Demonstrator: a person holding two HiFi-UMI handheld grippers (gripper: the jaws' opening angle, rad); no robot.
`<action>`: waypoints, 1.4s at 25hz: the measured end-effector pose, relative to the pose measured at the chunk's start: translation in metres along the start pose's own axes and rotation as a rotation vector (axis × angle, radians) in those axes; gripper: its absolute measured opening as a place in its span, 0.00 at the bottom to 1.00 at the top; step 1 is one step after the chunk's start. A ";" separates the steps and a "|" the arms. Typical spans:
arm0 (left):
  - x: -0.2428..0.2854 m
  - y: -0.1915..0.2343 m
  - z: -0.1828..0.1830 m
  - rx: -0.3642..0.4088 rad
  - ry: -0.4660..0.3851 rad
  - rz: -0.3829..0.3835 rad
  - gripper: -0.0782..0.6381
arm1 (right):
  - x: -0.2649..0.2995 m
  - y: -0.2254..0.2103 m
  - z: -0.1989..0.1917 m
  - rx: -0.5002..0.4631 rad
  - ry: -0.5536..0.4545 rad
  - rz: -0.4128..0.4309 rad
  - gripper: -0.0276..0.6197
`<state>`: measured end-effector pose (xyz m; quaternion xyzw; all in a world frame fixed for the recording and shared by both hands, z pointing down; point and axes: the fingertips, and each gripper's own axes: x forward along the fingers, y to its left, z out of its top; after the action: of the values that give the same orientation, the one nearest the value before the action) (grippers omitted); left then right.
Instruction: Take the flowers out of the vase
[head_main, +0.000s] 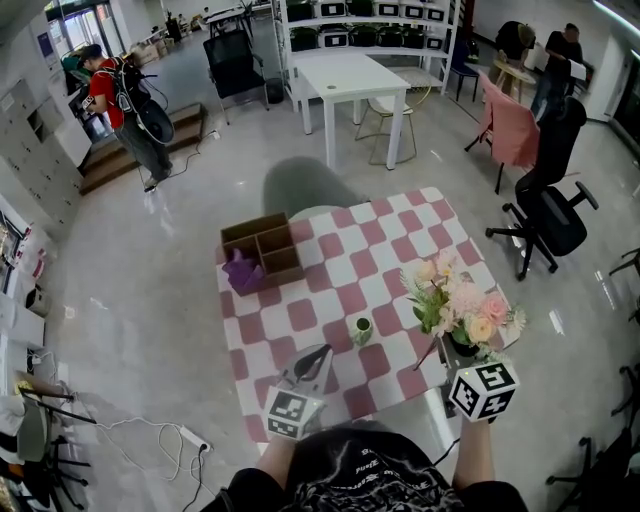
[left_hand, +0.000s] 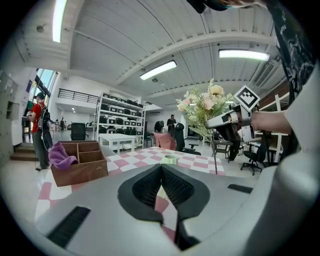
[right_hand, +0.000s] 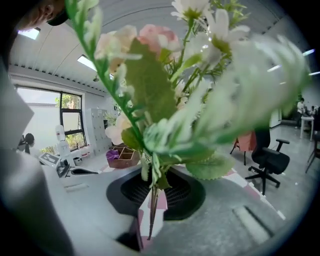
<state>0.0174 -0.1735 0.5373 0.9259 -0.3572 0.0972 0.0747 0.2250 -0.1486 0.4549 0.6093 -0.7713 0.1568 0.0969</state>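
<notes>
At the near right corner of the checked tabletop (head_main: 300, 315), the flowers (head_main: 462, 303) stood upright in the right gripper (right_hand: 151, 197), blooms above the marker cube. The right gripper view showed its fingers (right_hand: 184, 192) clenched on the thin stems (right_hand: 150, 212), which ran down between the pads, leaves and blooms filling the rest of that view. In the left gripper view the stem ends hung bare below the grip, in no vessel.

A small green cup (head_main: 360, 328), probably the vase, stood alone near the middle of the near edge, well apart from the bunch. No stems in it that I could see.

The left gripper (left_hand: 161, 172) hung low over the near edge, left of the cup, fingers (left_hand: 145, 187) pressed together on nothing.

At the far left corner sat a wooden box (head_main: 262, 248) with a purple cloth (head_main: 242, 272) in one compartment. It was not involved.

Step in hand, as I judged it: the flowers were out and being carried, so the task was nearly done.

Next move would call for a bare patch of cloth near the right gripper, a descent until stems or leaves met the tabletop, then release. The bunch looked top-heavy on slender stems, so lowering it on its side would suit better than standing it up.
</notes>
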 end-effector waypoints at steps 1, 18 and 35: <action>0.001 0.000 0.000 0.000 0.001 -0.002 0.12 | 0.002 -0.002 -0.005 0.012 0.024 0.002 0.12; 0.016 0.007 0.005 -0.025 -0.004 0.017 0.12 | 0.035 -0.019 -0.060 0.070 0.245 0.044 0.12; 0.019 0.017 -0.004 -0.054 0.022 0.057 0.12 | 0.047 -0.025 -0.063 0.094 0.356 0.107 0.12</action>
<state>0.0190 -0.1976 0.5467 0.9119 -0.3851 0.0996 0.1008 0.2358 -0.1745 0.5325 0.5338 -0.7651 0.3030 0.1948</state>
